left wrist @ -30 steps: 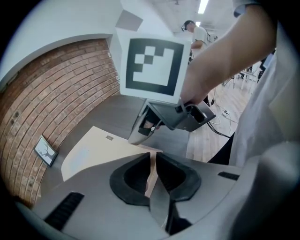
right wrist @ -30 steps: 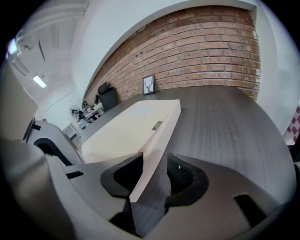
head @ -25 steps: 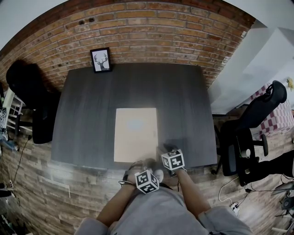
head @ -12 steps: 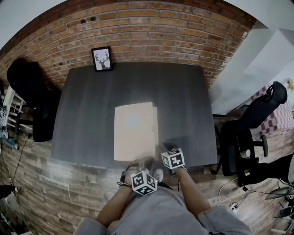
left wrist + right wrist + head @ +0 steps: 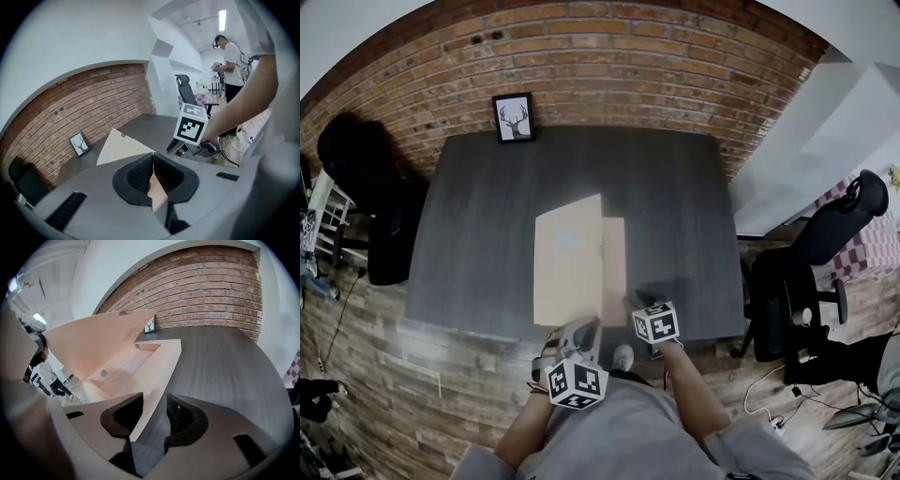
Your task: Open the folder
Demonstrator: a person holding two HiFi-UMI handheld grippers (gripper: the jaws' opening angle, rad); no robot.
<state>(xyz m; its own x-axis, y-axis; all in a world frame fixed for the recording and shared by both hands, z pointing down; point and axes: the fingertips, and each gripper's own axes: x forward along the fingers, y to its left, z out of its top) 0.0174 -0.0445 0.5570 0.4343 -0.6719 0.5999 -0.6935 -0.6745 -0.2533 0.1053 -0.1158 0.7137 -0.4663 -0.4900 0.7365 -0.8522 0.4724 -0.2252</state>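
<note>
A tan paper folder [image 5: 567,253] lies on a dark grey counter [image 5: 478,234], near the middle and close to the front edge where the person stands. Its spine is on the left in the head view. The top cover is tilted up from that spine, its free right edge off the lower leaf, which shows as a pale strip on the right and lies flat on the counter.

The left claw [image 5: 152,161] is clenched on the near corner of the raised cover — in the left gripper view the thin sheet sits pinched between the two dark pads. The right claw [image 5: 154,397] is released: its jaws stand apart, low over the counter at the folder's front right corner, and the edge of the lower leaf reaches into the gap without being squeezed. From that side the inside of the folder is visible, with a small round grey spot.

At the back left of the counter a framed deer picture [image 5: 515,116] leans against a red brick wall [image 5: 609,66]. A black office chair [image 5: 825,234] stands to the right.
</note>
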